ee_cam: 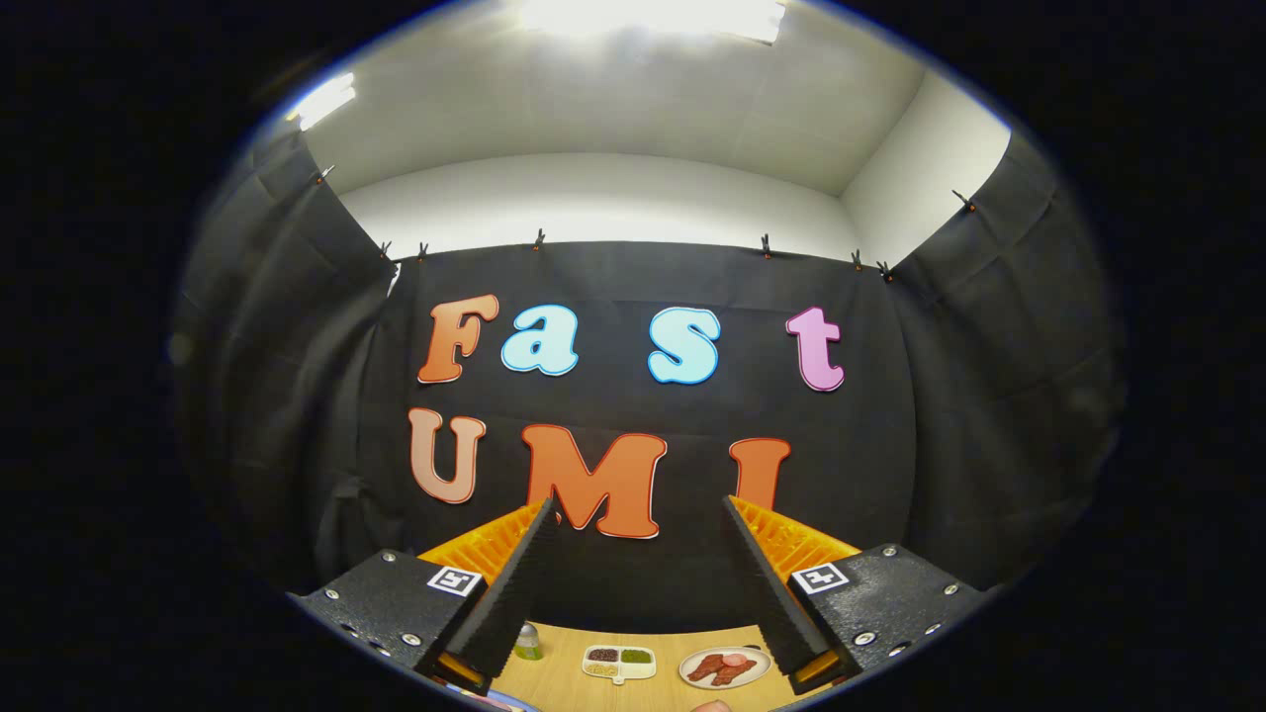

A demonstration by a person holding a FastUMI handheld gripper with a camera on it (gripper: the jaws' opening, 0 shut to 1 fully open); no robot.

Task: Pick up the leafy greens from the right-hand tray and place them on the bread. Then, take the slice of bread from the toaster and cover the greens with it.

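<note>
My gripper (pixel 638 514) is held high and level, facing the booth's black back wall. Its two fingers (pixel 519 578) stand wide apart and open with nothing between them. Far below, between the finger bases, a strip of wooden table (pixel 564 682) shows. On it lie a white divided tray (pixel 619 663) with small portions, one of them green, and a round plate (pixel 725 667) with reddish meat slices. The bread, the toaster and the leafy greens are not among what I can make out.
A small greenish bottle (pixel 528 643) stands on the table by the left finger's base. Black cloth walls close the booth on three sides under a white ceiling with bright lights.
</note>
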